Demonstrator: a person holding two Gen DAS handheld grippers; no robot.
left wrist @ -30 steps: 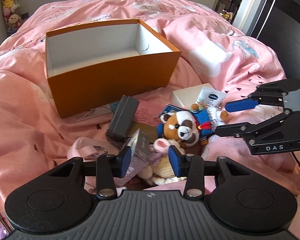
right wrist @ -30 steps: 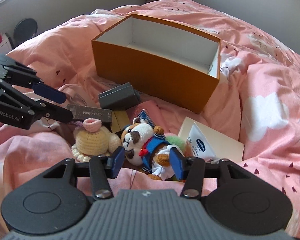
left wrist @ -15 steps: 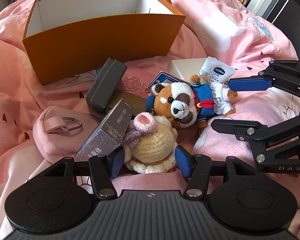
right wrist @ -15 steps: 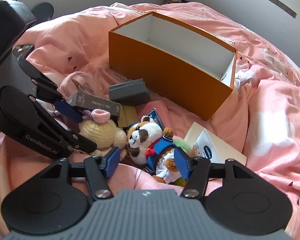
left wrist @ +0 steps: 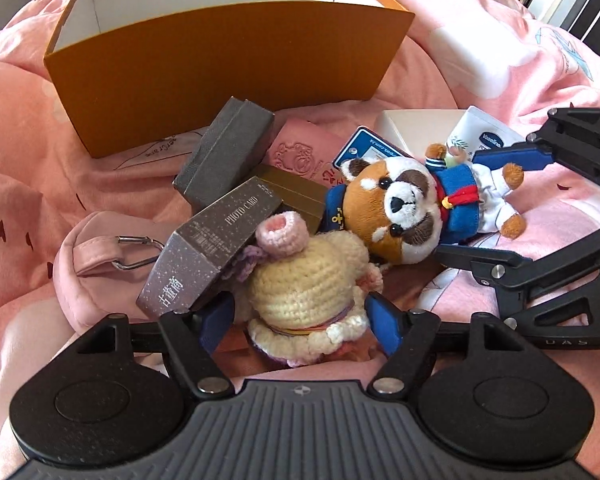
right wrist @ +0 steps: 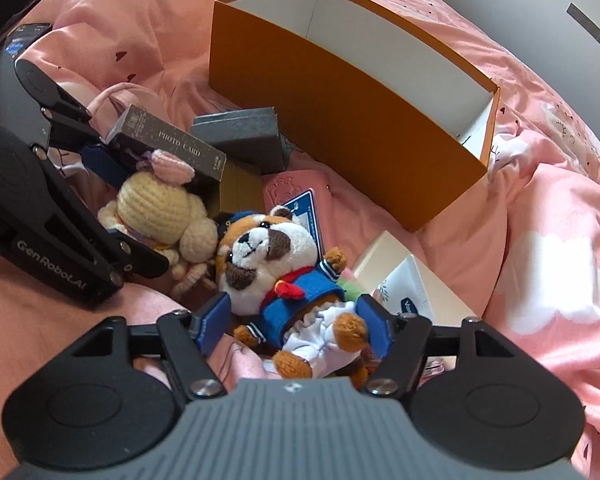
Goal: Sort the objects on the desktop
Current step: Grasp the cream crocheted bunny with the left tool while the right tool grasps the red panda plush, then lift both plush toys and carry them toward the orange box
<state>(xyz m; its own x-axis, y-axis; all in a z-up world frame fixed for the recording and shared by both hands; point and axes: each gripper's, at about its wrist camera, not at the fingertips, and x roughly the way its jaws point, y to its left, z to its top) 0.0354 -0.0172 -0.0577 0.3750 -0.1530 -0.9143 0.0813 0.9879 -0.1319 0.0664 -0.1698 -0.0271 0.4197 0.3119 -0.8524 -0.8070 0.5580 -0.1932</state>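
Both hands have dropped closer to the pile on the pink duvet (left wrist: 480, 12) than they were a moment ago, and each tool now straddles a toy. The left gripper (left wrist: 300, 316) has its jaws opening wide around the cream crocheted doll (left wrist: 304, 284), blue pads beside it but not pressing, so nothing is held yet. The right gripper (right wrist: 294, 322) is opening too, with the red-panda sailor plush (right wrist: 288, 276) lying between its fingers, ungripped. That reads to me as two pickups lined up at once, both bound for the orange box (left wrist: 220, 64), which stands open at twelve o'clock of the pile and looks empty. From the left wrist view, a pink pouch with a metal clip (left wrist: 100, 264) shows at nine o'clock of the doll, and the Vaseline tube (left wrist: 484, 136) shows its label at two o'clock. The right wrist view gives instead the box's far inner corner, the grey box (right wrist: 240, 140) flat behind the "PHOTO CARD" box (right wrist: 168, 144), and how that card box leans against the doll's pink hat.
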